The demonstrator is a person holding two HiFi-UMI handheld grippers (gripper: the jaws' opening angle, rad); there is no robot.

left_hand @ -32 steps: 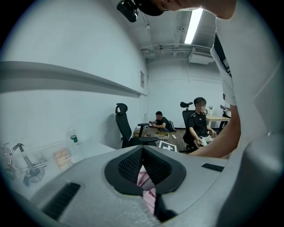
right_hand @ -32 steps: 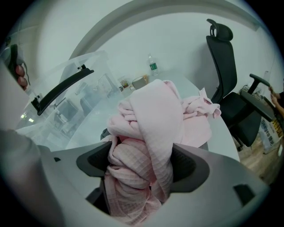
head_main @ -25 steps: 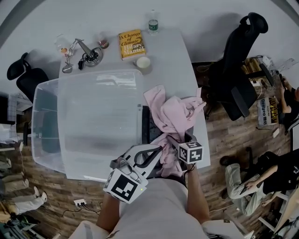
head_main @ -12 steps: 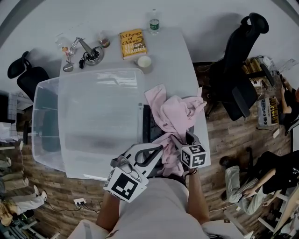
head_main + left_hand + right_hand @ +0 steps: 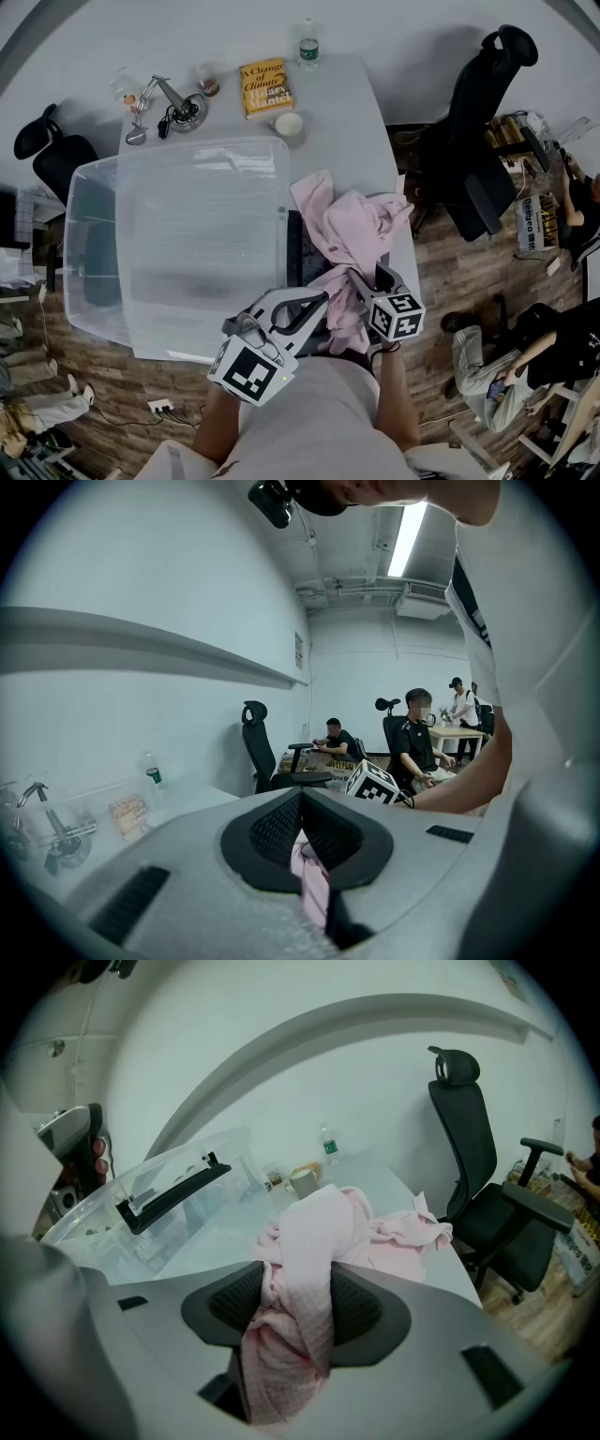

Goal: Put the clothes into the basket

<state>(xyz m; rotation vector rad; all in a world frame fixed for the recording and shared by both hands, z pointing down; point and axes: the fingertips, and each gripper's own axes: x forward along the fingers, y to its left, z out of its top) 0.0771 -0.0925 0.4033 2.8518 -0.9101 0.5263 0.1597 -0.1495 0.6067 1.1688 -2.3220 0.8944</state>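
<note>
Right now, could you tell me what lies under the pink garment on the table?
At the left edge of the crumpled pink garment a dark flat object shows; the rest is covered, so I cannot identify it.

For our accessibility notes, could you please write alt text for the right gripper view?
The right gripper pinches a bunched fold of a pink garment between jaws that have just been closing; the rest lies heaped on a white table. A clear plastic basket stands at left, a black office chair at right.
</note>
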